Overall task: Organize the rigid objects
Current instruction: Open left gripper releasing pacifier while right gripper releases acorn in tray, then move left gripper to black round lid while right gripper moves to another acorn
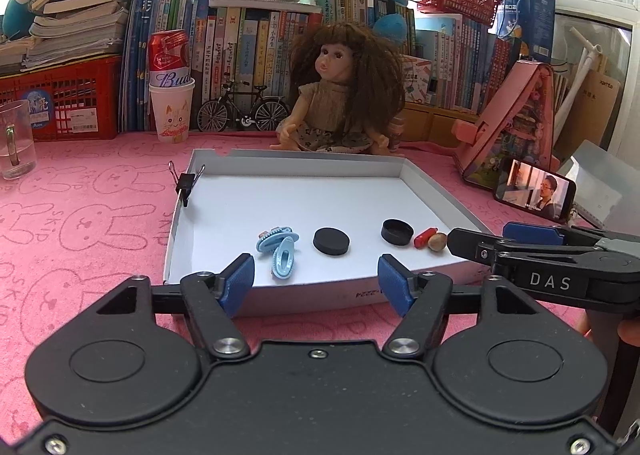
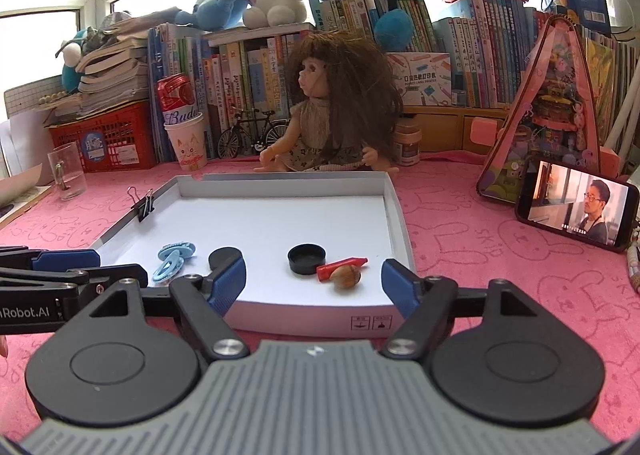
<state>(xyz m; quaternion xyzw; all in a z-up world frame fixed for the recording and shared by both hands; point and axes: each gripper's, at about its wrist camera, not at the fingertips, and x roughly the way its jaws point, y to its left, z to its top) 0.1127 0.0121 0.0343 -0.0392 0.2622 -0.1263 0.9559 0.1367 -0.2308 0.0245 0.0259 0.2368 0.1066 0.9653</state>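
Left wrist view: tray (image 1: 424, 191) on the bench holds clips (image 1: 278, 251) at 7 o'clock, puck (image 1: 331, 241), cap (image 1: 397, 232), crayon (image 1: 425, 238) and nut (image 1: 437, 242) at 5; both grippers' jaws spread, empty; sorting looks nearly done

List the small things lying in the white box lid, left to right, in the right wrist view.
Blue hair clips → black disc → black cap → red crayon with the acorn in front of it.
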